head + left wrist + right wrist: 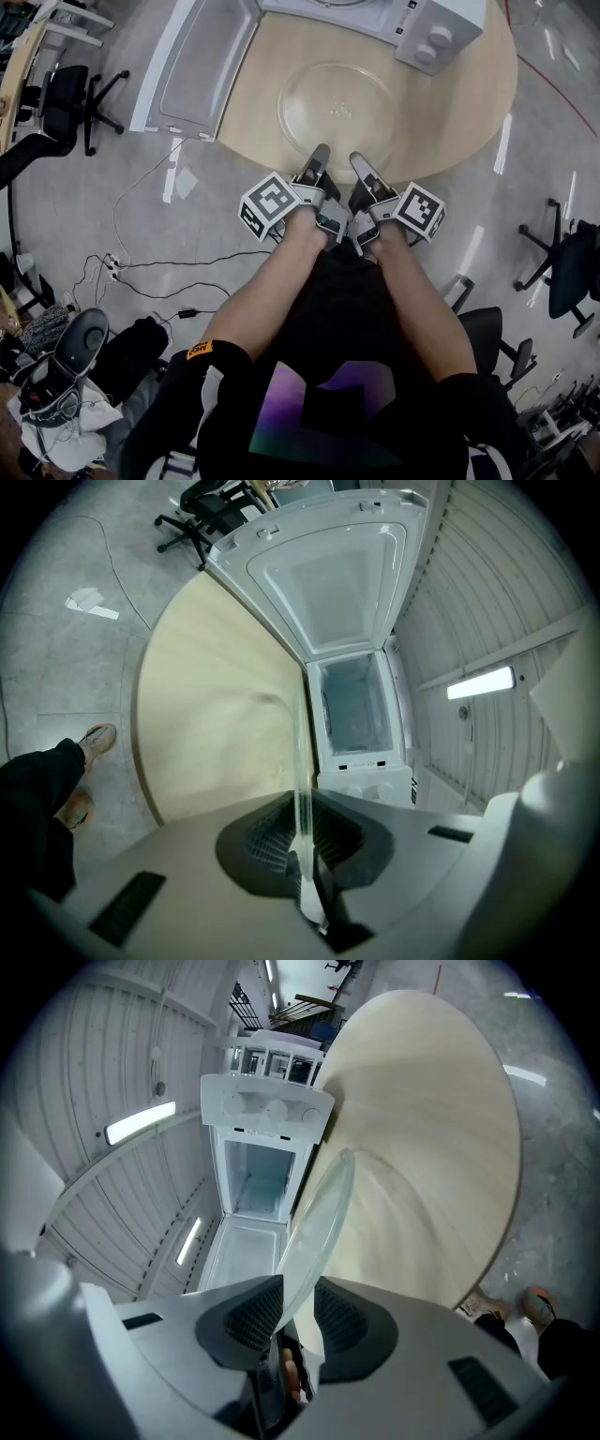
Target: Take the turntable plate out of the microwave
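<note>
The clear glass turntable plate [337, 103] lies on the round wooden table [469, 103], in front of the white microwave [375, 14], whose door [197, 66] hangs wide open to the left. Both grippers meet the plate's near rim side by side. My left gripper [321, 152] has the rim [301, 761] edge-on between its ribbed pads, which close against the glass. My right gripper [360, 161] likewise holds the rim [319, 1222] between its pads. The microwave cavity [352, 705] [258, 1176] stands empty beyond the plate.
The table's near edge curves just under the grippers. Office chairs stand on the floor at the left [66, 103] and right [562, 272]. Cables [141, 272] and a dark bag [75, 347] lie on the floor at the lower left.
</note>
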The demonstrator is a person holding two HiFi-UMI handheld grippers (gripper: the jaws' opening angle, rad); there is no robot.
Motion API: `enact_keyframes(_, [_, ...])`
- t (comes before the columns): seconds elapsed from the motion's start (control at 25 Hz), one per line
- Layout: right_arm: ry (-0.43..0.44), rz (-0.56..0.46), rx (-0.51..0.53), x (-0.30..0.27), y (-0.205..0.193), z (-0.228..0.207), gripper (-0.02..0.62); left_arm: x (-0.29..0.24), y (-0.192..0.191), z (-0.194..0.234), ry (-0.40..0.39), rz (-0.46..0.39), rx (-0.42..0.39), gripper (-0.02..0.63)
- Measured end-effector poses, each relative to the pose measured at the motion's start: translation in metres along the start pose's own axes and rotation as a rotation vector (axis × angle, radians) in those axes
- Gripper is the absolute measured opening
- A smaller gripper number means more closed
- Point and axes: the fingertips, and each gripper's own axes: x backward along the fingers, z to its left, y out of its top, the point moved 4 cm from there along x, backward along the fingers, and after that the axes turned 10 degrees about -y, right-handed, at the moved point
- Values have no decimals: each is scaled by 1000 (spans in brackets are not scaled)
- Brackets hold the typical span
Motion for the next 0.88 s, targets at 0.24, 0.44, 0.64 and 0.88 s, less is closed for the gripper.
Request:
enact_keyframes(0.24, [63, 13, -34, 7, -6, 7, 89, -1, 1, 1, 7, 2, -6, 66])
enact_keyframes(0.44, [38, 0, -52, 20, -8, 2, 89, -3, 6, 3, 1, 3, -11, 66])
enact_keyframes(0.64, [-71, -15, -51, 24, -9, -20, 87, -3, 7, 12, 8, 14, -11, 67])
enact_keyframes(0.88, [-36, -13, -53, 14, -8, -18, 87, -4, 9, 21, 24, 32, -14, 69])
